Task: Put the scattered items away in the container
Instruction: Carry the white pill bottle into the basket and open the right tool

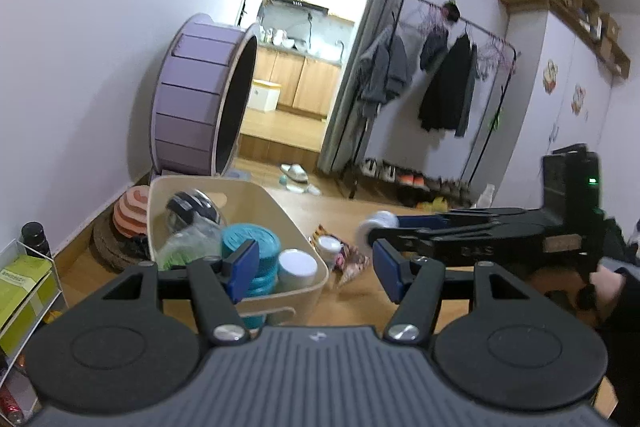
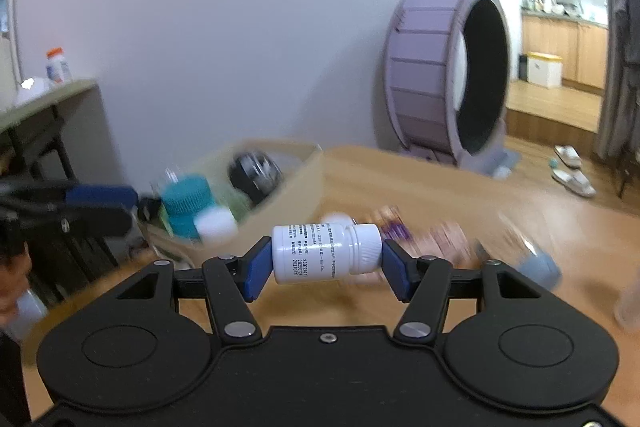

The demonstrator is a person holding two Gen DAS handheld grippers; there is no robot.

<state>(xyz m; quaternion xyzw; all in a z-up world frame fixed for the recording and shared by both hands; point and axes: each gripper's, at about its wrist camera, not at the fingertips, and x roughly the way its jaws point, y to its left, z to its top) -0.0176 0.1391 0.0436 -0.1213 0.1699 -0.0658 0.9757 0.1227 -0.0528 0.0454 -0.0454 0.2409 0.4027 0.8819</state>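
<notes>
A beige container (image 1: 280, 299) (image 2: 298, 187) stands on the wooden table and holds a teal-lidded jar (image 1: 250, 241), a white-capped bottle (image 1: 298, 267) and a black-lidded jar (image 1: 188, 207). My right gripper (image 2: 325, 267) (image 1: 384, 231) is shut on a white pill bottle (image 2: 324, 253) lying crosswise between the blue pads, lifted above the table to the right of the container. My left gripper (image 1: 316, 273) (image 2: 120, 207) hovers open at the container's near edge, nothing between its fingers. Snack packets (image 1: 350, 261) (image 2: 394, 225) and a small white jar (image 1: 330, 245) lie beside the container.
A blurred blue-grey cup (image 2: 538, 267) sits at the table's right. A purple exercise wheel (image 1: 200, 99) stands on the floor behind the table. A clear rack with green boxes (image 1: 24, 287) is at the left. A person's hand (image 1: 606, 283) grips the right tool.
</notes>
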